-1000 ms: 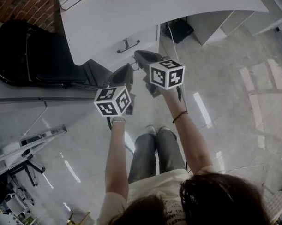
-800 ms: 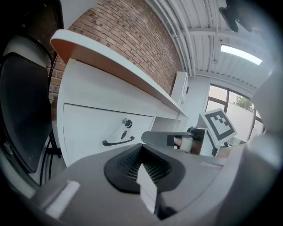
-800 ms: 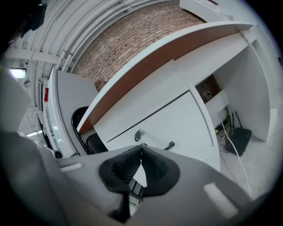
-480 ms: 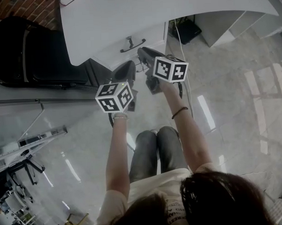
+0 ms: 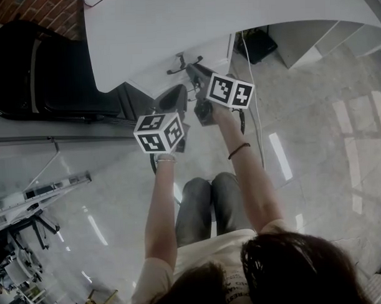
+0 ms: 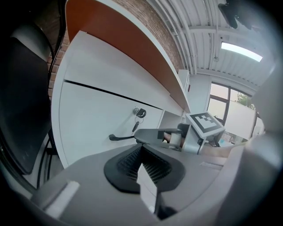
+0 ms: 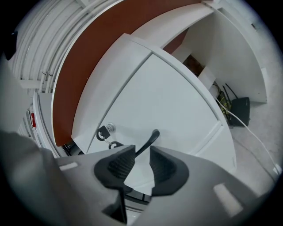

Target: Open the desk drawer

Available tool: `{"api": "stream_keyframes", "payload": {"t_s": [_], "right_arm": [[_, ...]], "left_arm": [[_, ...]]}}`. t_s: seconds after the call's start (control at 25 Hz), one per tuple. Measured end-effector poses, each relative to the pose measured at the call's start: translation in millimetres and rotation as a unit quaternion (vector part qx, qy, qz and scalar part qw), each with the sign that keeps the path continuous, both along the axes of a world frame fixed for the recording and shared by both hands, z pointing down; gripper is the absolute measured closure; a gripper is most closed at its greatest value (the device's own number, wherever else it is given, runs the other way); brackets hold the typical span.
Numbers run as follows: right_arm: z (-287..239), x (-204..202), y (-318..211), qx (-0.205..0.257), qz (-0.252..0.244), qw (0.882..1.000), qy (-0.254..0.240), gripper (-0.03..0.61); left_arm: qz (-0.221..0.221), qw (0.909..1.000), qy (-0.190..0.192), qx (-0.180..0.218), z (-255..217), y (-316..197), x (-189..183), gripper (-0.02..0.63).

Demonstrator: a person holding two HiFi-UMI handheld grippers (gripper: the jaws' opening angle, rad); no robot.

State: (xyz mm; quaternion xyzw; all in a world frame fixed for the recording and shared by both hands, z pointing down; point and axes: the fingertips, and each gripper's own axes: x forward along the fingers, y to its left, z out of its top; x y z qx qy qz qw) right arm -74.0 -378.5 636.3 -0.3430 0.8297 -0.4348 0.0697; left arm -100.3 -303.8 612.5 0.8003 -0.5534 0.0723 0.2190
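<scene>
The white desk drawer [image 5: 205, 49] has a dark bar handle [image 5: 185, 60] and a lock with a key [image 7: 105, 131]. My right gripper [image 5: 190, 69] is at the handle. In the right gripper view the handle [image 7: 149, 140] runs down into the gap of my right gripper [image 7: 141, 160], whose jaws stand a little apart on either side of it, open. My left gripper [image 5: 175, 96] hangs lower and to the left, away from the drawer, shut on nothing. From my left gripper [image 6: 142, 161] I see the handle [image 6: 120, 137] and the right gripper [image 6: 152, 134] on it.
A black chair [image 5: 44, 69] stands left of the drawer unit. Under the desk to the right lie a black box [image 5: 260, 45] and cables [image 5: 250, 84]. The person's legs [image 5: 205, 204] are below the grippers on a glossy floor [image 5: 314, 131].
Both grippers have moved forward toward the drawer front. The right gripper's tips have come up to the handle, which now sits between its jaws.
</scene>
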Motion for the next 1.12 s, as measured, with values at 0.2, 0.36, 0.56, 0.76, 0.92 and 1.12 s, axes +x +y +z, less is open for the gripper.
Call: {"api": "stream_keyframes", "payload": {"t_s": [0.2,0.36,0.56,0.76,0.92,1.12], "right_arm": [[0,1,1,-0.015,0.002,0.999,-0.03,0.491],[-5,-2,1,-0.028,0.002,0.998,-0.052,0.491],[-4,-5,-3,-0.058,0.014,0.995,-0.076,0.503],[1,-3,-4,-0.112,0.036,0.986,-0.12,0.517],[1,-3,-3,-0.138,0.046,0.978,-0.15,0.535],[0,-1,-3,-0.154,0.059,0.971,-0.171,0.543]], "left_arm": [[0.002,1.0,0.002,-0.004,6,-1,3,0.612],[0.004,0.9999,0.003,-0.011,9,2,5,0.612],[0.003,0.9999,0.007,-0.009,6,-1,5,0.612],[-0.002,0.9999,0.008,-0.008,4,-1,1,0.612],[-0.006,0.9999,0.009,-0.007,3,2,-3,0.612],[-0.007,0.9999,0.01,-0.004,-1,4,-1,0.612]]}}
